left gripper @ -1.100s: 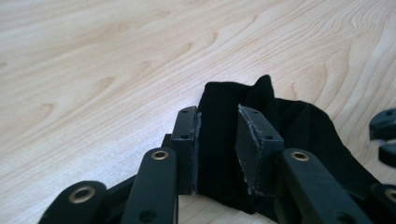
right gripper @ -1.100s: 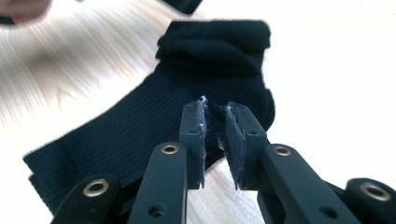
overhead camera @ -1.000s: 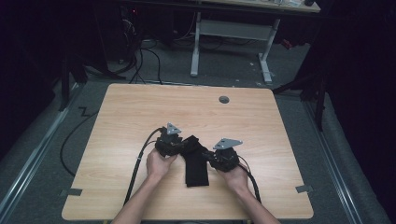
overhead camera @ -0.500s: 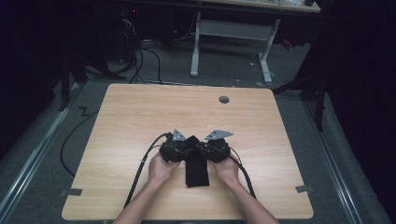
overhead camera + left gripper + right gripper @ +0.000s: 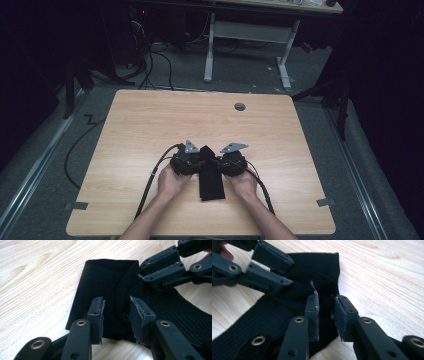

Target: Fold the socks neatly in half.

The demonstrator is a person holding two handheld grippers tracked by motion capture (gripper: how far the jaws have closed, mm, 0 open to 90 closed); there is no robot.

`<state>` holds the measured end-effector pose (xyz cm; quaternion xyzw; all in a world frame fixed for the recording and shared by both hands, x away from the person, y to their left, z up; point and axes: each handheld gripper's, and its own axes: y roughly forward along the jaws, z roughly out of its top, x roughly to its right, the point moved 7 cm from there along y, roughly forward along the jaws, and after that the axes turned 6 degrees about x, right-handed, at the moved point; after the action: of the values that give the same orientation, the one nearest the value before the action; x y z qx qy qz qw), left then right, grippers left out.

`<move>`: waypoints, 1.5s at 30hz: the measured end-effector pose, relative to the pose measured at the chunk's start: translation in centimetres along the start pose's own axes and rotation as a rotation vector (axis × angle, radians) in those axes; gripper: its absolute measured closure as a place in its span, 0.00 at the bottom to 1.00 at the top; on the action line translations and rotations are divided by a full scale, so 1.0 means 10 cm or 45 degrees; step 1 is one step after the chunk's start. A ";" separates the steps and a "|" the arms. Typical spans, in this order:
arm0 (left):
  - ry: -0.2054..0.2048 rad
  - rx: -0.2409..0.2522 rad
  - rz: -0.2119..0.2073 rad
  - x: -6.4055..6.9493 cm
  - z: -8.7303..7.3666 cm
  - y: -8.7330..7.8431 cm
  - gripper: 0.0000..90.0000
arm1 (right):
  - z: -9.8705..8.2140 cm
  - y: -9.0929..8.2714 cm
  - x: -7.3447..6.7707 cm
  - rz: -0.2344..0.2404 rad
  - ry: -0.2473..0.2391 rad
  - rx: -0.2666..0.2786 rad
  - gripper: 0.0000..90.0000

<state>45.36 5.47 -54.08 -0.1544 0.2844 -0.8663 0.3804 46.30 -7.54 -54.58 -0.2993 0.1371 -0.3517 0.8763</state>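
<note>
Both grippers meet over one black cloth near my edge of the table. From the left gripper (image 5: 116, 318) outward: its jaws stand apart with a ridge of the fabric rising between them, and the pads do not seem to press on it; they have just been opening. I read that as a release after a pinch, with the jaws kept straddling the fold so it does not spring back.

Across from it, the right gripper (image 5: 325, 316) points inward at the same spot. Its jaws have likewise just been opening, and a small peak of cloth sits in the gap. Whether the left-hand pad there is touching the fabric I cannot say for sure, since black on black hides the edge; I take it as let go.

The black cloth (image 5: 211, 176) lies flat on the wooden table (image 5: 150, 120), a narrow folded strip running toward me, its far end tucked between the two tools. In the left gripper view the ribbed part trails off to the right while the smooth folded end lies squarely ahead, so the fold looks made and set down. My hands (image 5: 170, 181) sit close in behind the tools, low to the surface, which suits pressing a crease.

Farther out, a round grommet (image 5: 240, 106) marks the table's far side.
</note>
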 end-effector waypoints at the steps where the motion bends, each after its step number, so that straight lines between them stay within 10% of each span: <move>1: -0.002 0.003 0.001 -0.01 0.00 0.00 0.71 | 0.00 0.00 0.00 0.002 0.014 0.000 0.81; 32: -0.287 0.066 0.124 -0.51 0.11 -0.05 0.45 | -0.16 -0.43 -0.10 0.049 -0.034 0.060 0.78; 45: -0.233 0.007 0.083 -0.44 0.04 0.08 0.52 | -0.32 -0.39 -0.12 0.074 -0.029 0.018 0.78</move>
<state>48.90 8.18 -54.50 -0.2226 0.2508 -0.8366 0.4332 41.95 -10.33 -54.59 -0.2929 0.1332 -0.3237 0.8898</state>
